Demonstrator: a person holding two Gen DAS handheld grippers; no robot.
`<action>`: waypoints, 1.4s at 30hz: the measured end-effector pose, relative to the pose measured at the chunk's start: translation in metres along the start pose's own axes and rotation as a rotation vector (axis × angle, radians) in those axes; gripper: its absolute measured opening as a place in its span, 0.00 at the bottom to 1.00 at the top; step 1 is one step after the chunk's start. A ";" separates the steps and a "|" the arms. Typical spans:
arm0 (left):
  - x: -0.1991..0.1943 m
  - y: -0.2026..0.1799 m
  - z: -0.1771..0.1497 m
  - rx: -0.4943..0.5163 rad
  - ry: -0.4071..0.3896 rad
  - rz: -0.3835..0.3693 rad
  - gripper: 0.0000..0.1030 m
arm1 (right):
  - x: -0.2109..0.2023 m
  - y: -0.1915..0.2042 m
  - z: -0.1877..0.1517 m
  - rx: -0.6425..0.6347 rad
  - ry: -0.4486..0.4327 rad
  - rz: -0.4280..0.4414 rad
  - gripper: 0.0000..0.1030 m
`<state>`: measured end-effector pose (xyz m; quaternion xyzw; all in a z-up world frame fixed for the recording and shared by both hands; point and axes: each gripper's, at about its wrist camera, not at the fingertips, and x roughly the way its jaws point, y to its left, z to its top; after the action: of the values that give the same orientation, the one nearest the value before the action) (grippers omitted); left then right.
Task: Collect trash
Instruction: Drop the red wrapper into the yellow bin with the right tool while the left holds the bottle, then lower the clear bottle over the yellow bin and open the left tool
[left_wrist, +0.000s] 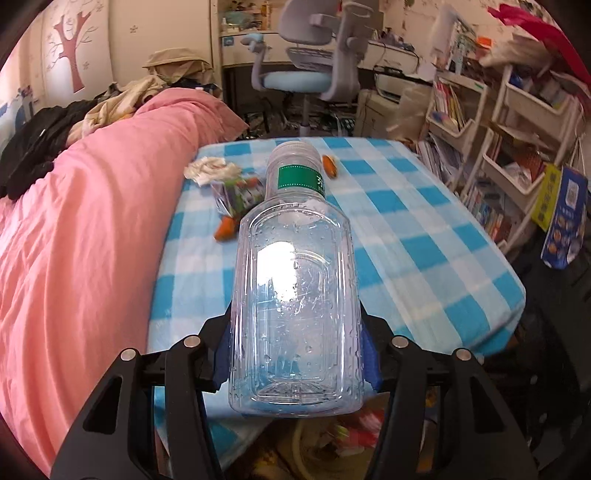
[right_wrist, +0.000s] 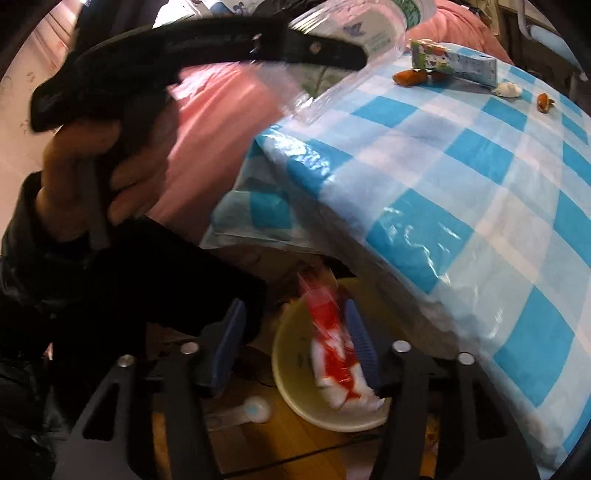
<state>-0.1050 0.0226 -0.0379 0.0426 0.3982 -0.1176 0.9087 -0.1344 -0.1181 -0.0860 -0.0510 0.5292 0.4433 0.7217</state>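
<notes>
- Left wrist view: left gripper (left_wrist: 297, 354) clamps an empty clear bottle (left_wrist: 295, 295), cap toward 12 o'clock.
- Right gripper (right_wrist: 291, 347) — jaws parted — red-white wrapper (right_wrist: 338, 350) between them, at the right pad, over the cream bin (right_wrist: 295, 391).

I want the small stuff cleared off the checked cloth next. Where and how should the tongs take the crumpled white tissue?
Take the crumpled white tissue across its bunched middle, coming down from above. It lies low and loose on the checked cloth, so a side approach would probably push it. Keep the pinch on the side away from the snack wrapper right beside it.
</notes>
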 end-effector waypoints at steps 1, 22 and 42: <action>-0.001 -0.003 -0.004 0.003 0.005 -0.002 0.51 | -0.004 -0.001 -0.001 0.012 -0.015 -0.012 0.58; 0.003 -0.078 -0.100 0.134 0.227 -0.048 0.52 | -0.068 -0.041 -0.021 0.295 -0.383 -0.286 0.73; -0.007 -0.064 -0.088 0.109 0.112 0.138 0.80 | -0.056 -0.029 -0.028 0.257 -0.365 -0.368 0.78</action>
<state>-0.1884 -0.0230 -0.0920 0.1259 0.4374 -0.0735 0.8874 -0.1371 -0.1840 -0.0647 0.0262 0.4242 0.2362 0.8738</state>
